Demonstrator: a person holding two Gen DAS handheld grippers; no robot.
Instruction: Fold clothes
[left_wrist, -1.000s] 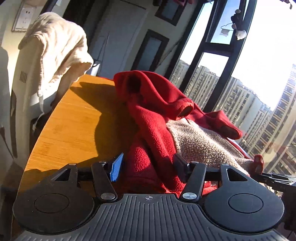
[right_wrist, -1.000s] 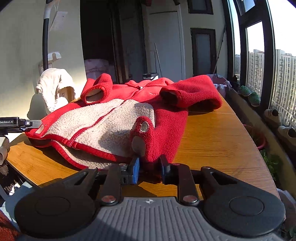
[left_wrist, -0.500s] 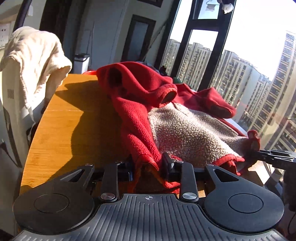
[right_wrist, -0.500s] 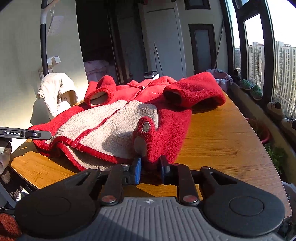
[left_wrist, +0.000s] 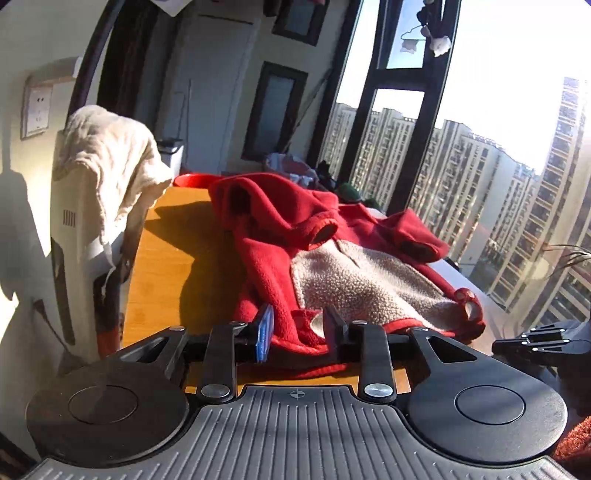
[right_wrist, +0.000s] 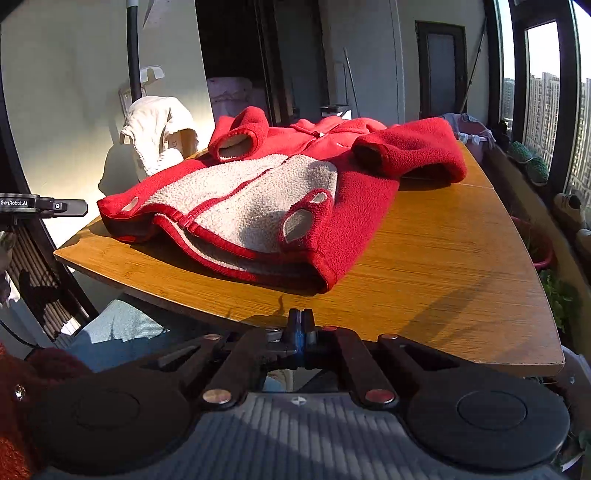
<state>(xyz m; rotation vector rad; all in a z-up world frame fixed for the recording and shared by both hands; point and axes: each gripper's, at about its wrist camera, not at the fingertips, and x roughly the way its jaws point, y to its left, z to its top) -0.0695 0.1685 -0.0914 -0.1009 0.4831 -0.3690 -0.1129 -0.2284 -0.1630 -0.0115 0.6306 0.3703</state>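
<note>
A red fleece jacket (left_wrist: 280, 236) with a beige lining lies on the wooden table (left_wrist: 166, 266), its bottom part folded up so the lining shows. My left gripper (left_wrist: 297, 332) is open, its fingers on either side of the jacket's near hem corner without pinching it. In the right wrist view the jacket (right_wrist: 354, 199) lies flat, both sleeves folded in. My right gripper (right_wrist: 301, 325) is shut and empty, pulled back off the table's near edge (right_wrist: 221, 314). The left gripper's tip shows in the right wrist view (right_wrist: 55, 206).
A cream towel (left_wrist: 107, 155) hangs over a white chair (left_wrist: 70, 229) at the table's left side. Tall windows (left_wrist: 424, 110) run along the right. Plants and shoes (right_wrist: 528, 162) line the sill. A blue-clad knee (right_wrist: 122, 328) sits under the table edge.
My right gripper let go of the jacket's hem, shut, and drew back off the table. My left gripper opened around the hem corner. The jacket settled flat.
</note>
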